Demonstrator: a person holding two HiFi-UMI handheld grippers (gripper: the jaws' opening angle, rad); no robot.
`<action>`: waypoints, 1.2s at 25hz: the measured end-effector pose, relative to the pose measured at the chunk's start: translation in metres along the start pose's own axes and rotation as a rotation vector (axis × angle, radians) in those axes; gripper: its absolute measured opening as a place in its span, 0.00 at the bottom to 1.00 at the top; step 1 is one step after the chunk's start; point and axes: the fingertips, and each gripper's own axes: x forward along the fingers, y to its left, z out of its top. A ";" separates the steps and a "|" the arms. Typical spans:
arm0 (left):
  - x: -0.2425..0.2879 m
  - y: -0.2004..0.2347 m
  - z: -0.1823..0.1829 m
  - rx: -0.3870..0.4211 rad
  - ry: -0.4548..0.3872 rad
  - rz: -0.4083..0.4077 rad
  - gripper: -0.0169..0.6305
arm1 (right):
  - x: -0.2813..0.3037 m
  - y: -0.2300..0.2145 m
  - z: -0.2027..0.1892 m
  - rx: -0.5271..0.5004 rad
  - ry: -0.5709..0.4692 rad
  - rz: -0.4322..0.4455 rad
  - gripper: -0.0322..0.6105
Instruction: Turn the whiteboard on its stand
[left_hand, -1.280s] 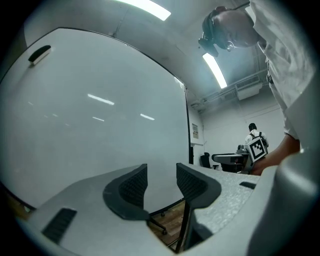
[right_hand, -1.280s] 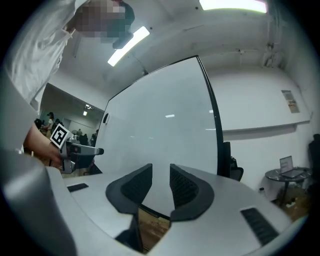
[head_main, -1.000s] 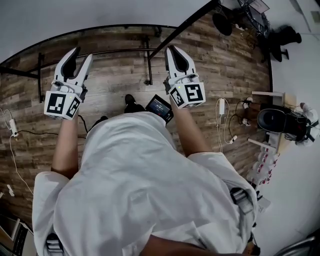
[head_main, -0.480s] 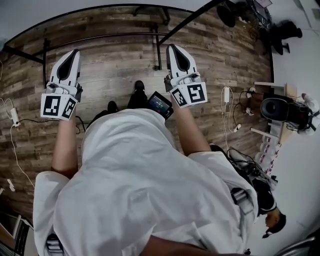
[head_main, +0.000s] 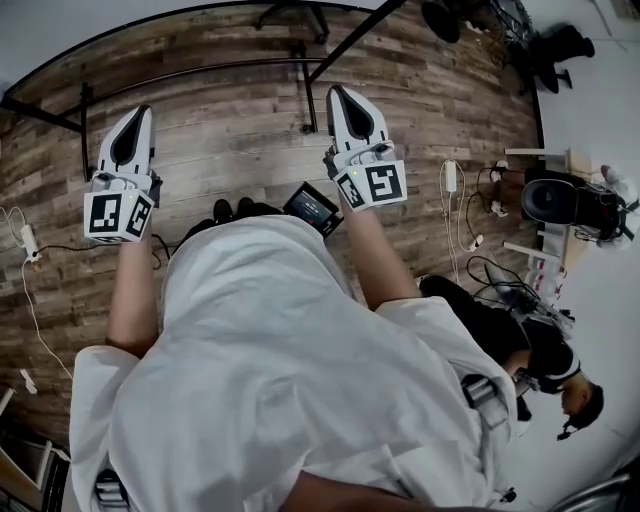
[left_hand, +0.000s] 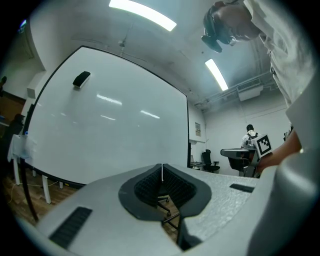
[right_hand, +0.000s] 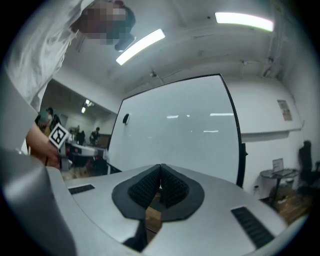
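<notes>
While both pairs of fingers are pressed together with nothing between them, we hold the left gripper (head_main: 141, 110) and right gripper (head_main: 339, 92) level toward the whiteboard (left_hand: 110, 125), which stands upright at our 12 o'clock, apart from the tips. Whether it has been turned we cannot say (either face would look alike). Any push should meet the black frame (right_hand: 235, 135), slowly, minding the stand's legs (head_main: 311, 100) on the floor (head_main: 230, 150).

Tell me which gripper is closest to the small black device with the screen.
The right gripper: in the head view the device shows just beside its marker cube, while the left gripper is far over at the other side.
</notes>
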 end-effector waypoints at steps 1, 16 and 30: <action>0.001 -0.007 -0.002 0.002 0.005 -0.009 0.05 | -0.004 -0.002 -0.007 -0.046 0.029 -0.023 0.05; 0.036 -0.079 -0.014 0.051 0.067 -0.065 0.05 | -0.039 -0.030 -0.039 -0.038 0.092 -0.025 0.05; 0.053 -0.104 -0.025 0.081 0.068 -0.074 0.05 | -0.042 -0.050 -0.056 -0.011 0.100 -0.021 0.05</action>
